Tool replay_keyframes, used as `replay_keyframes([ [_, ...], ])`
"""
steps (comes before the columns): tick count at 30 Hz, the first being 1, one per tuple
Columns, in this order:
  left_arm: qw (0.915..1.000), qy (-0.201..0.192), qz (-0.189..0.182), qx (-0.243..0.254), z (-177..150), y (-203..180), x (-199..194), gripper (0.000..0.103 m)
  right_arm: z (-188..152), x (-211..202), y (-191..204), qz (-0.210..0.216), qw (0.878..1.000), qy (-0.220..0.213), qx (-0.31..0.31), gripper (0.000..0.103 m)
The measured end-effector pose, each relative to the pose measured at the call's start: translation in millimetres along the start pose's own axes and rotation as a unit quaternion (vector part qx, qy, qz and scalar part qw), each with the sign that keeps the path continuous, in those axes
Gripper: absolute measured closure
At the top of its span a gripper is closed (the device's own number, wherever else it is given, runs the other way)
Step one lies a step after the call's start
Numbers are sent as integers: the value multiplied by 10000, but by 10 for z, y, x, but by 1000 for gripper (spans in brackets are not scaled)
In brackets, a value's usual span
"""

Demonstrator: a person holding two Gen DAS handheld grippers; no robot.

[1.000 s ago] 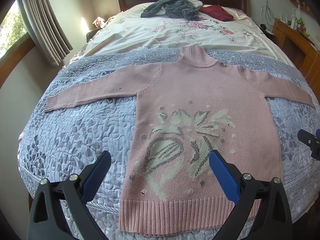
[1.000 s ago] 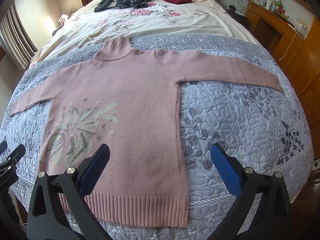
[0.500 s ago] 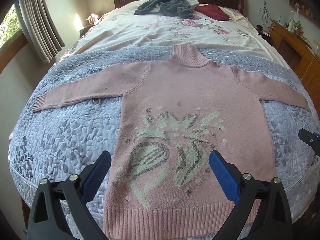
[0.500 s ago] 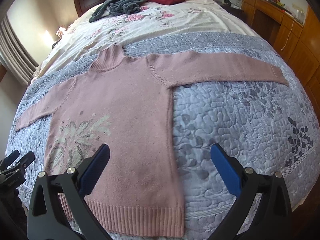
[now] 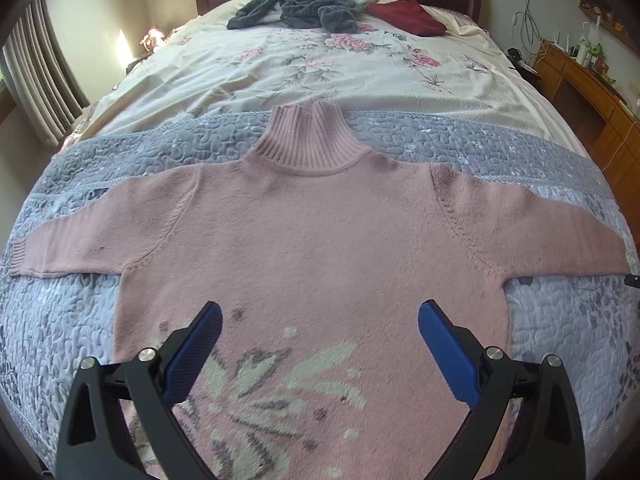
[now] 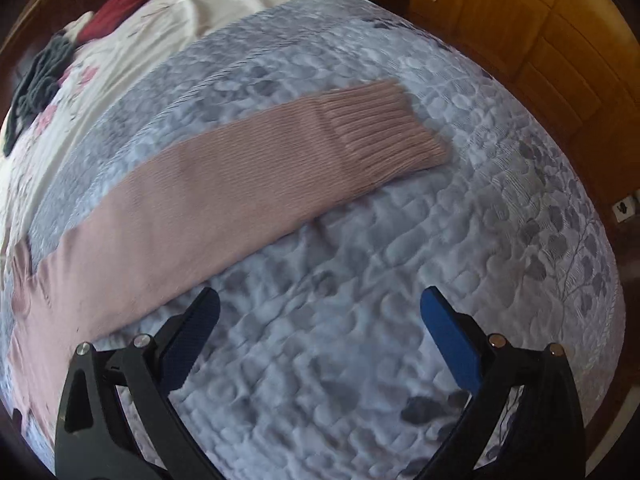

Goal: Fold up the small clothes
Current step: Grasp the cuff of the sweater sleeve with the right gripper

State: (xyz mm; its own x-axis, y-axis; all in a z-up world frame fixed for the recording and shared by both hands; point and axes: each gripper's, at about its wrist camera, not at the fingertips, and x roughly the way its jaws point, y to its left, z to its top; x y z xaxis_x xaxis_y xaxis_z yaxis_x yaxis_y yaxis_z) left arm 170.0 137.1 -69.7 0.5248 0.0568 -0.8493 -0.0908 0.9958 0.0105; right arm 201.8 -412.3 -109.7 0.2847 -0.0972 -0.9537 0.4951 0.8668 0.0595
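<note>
We see the pink sweater [image 5: 320, 232] lying flat on the grey quilt [image 6: 360, 360] of the bed, both sleeves spread out. Our left gripper [image 5: 320, 344] hangs over its chest, jaws wide and empty. Our right gripper [image 6: 320, 332] (also wide, holding nothing) hangs over the quilt beside the right sleeve [image 6: 248, 184].

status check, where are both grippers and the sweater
Left hand-held gripper open over pink sweater. Right hand-held gripper open near its sleeve. Sweater flat, unfolded. Nothing in the way.

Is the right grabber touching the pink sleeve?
Apart. In the right wrist view the right gripper hangs open over the grey quilt, beside the pink sleeve.
</note>
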Motion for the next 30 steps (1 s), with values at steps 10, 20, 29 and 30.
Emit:
replay_keyframes([
  [10, 9995, -59, 210, 227, 229, -391, 350, 4, 565, 506, -625, 451, 9963, 196, 701, 10],
  [20, 9991, 69, 343, 224, 178, -237, 468, 4, 692, 486, -607, 1108, 9914, 7, 704, 97],
  [29, 9990, 218, 387, -6, 116, 149, 501, 4, 470, -52, -31, 1718, 9842, -428, 72, 98],
  [30, 9990, 233, 387, -22, 107, 183, 504, 4, 461, -92, 119, 1767, 9832, -451, -52, 98],
])
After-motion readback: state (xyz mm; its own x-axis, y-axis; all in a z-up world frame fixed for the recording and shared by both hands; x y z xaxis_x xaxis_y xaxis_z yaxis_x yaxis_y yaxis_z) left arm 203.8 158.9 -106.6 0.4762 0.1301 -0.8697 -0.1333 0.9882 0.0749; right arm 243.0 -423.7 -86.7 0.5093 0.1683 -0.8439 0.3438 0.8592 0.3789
